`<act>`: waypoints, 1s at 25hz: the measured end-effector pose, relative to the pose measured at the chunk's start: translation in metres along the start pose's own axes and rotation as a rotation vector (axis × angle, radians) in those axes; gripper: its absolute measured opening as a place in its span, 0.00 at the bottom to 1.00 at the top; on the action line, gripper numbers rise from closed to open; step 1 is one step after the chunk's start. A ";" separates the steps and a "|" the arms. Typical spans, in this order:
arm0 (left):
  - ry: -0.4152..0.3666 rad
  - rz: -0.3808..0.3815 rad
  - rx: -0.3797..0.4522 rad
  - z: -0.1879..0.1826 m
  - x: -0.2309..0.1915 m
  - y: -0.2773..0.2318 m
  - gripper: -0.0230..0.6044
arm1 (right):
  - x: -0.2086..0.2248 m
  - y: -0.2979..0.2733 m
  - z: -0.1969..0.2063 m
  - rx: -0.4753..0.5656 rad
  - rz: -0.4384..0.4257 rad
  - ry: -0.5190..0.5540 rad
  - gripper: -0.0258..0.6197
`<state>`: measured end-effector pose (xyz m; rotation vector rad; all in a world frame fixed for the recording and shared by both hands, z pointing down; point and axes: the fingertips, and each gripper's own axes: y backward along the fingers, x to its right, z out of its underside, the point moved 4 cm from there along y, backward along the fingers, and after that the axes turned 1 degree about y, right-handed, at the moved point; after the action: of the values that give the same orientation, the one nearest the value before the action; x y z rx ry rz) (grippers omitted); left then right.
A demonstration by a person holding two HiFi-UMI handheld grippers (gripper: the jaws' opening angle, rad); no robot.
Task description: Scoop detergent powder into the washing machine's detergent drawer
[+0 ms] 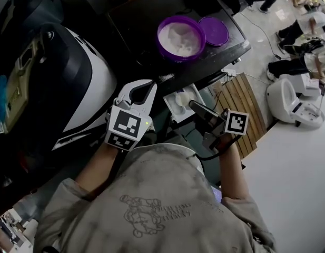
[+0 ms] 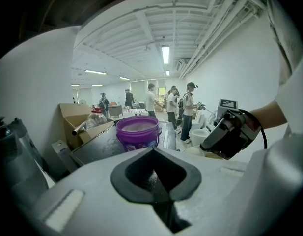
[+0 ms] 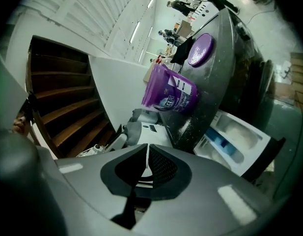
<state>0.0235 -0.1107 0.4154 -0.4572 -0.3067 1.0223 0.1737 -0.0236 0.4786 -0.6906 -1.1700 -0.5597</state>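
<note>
Left gripper (image 1: 150, 86) fingers closed, empty; right gripper (image 1: 194, 106) same. Tub (image 1: 180, 36) ahead, lid (image 1: 214, 30) off for scooping. Drawer (image 1: 179, 100) pulled out between fingers, ready for powder.

The left gripper (image 1: 149, 85) points to the far side, away from the person. Its two white jaws touch at the tips (a small hole shows behind them). The right gripper (image 1: 193, 105) is just to its right and leans left, with its jaws closed too. The left arm (image 1: 96, 170) and right arm (image 1: 233, 170) are bare.
</note>
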 end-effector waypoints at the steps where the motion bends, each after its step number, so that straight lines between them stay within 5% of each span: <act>1: 0.003 0.002 -0.005 0.003 0.001 0.000 0.04 | 0.003 -0.001 0.002 -0.005 0.021 0.017 0.10; 6: 0.016 0.005 -0.024 0.018 0.003 0.001 0.04 | 0.021 -0.005 0.017 -0.053 0.164 0.088 0.10; 12: 0.034 -0.003 -0.039 0.033 0.000 0.007 0.04 | 0.041 -0.013 0.024 -0.106 0.352 0.296 0.10; 25: 0.077 -0.003 -0.063 0.061 -0.007 0.016 0.04 | 0.060 -0.036 0.039 -0.239 0.578 0.596 0.10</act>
<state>-0.0193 -0.0965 0.4602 -0.5521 -0.2712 0.9918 0.1409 -0.0213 0.5520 -0.9395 -0.3199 -0.3706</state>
